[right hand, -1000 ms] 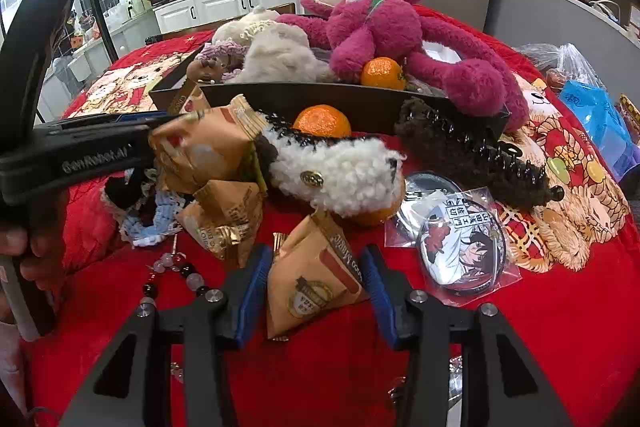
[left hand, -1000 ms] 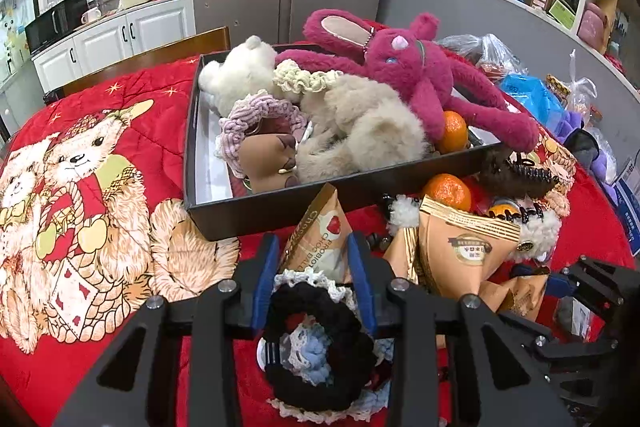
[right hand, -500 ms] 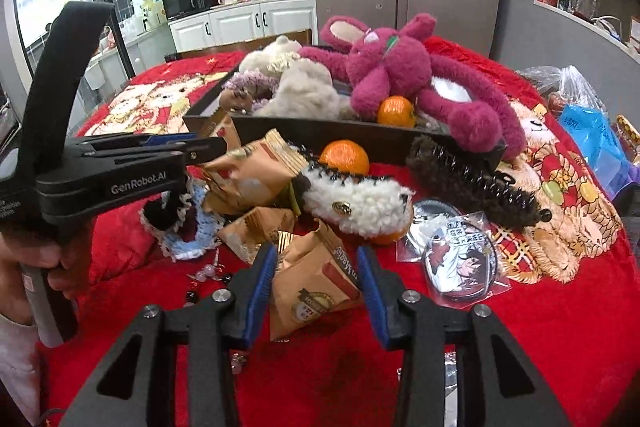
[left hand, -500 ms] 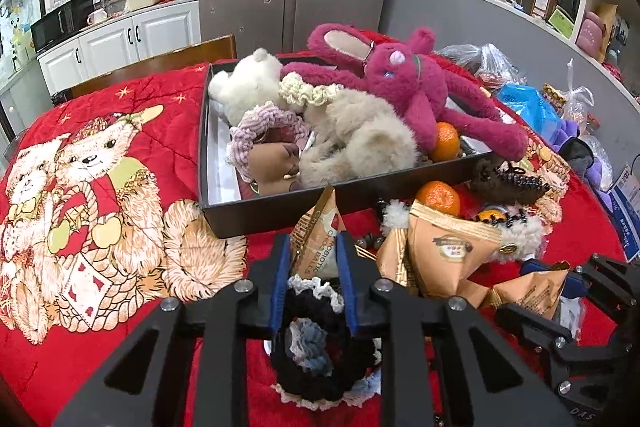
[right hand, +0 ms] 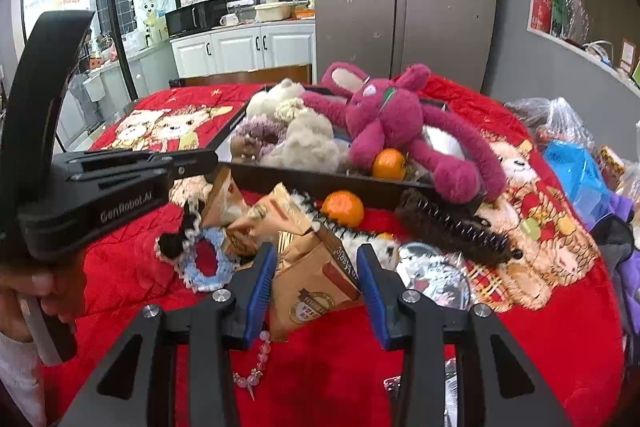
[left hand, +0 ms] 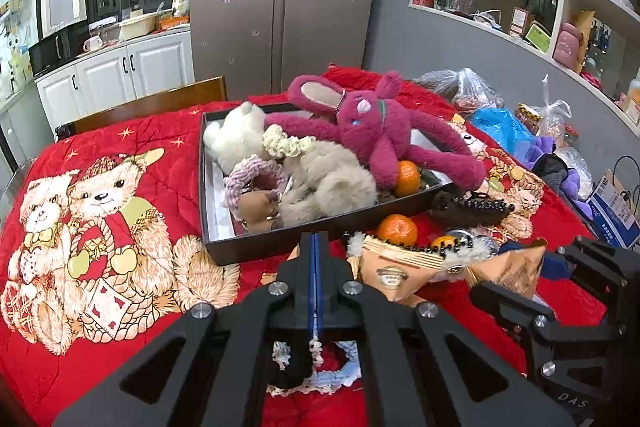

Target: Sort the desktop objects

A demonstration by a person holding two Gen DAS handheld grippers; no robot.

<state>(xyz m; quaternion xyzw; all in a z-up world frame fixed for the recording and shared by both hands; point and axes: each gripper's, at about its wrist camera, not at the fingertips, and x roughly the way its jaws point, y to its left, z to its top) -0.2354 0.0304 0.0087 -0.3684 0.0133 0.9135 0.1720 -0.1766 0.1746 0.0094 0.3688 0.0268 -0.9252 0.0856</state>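
Red quilt, one tray, both our grippers over the clutter.

Our left gripper (left hand: 315,259) is clenched on the black-and-blue lace scrunchie (right hand: 200,251), which hangs from its tips just above the red quilt (left hand: 120,147), near the dark tray (left hand: 256,241). Our right gripper (right hand: 316,279) is spread wide around one of the four tan snack packets (right hand: 312,287) we count, not pinching it. We see three oranges: one (right hand: 389,164) in the tray beside the magenta plush rabbit (right hand: 384,115), two (left hand: 396,229) outside it.
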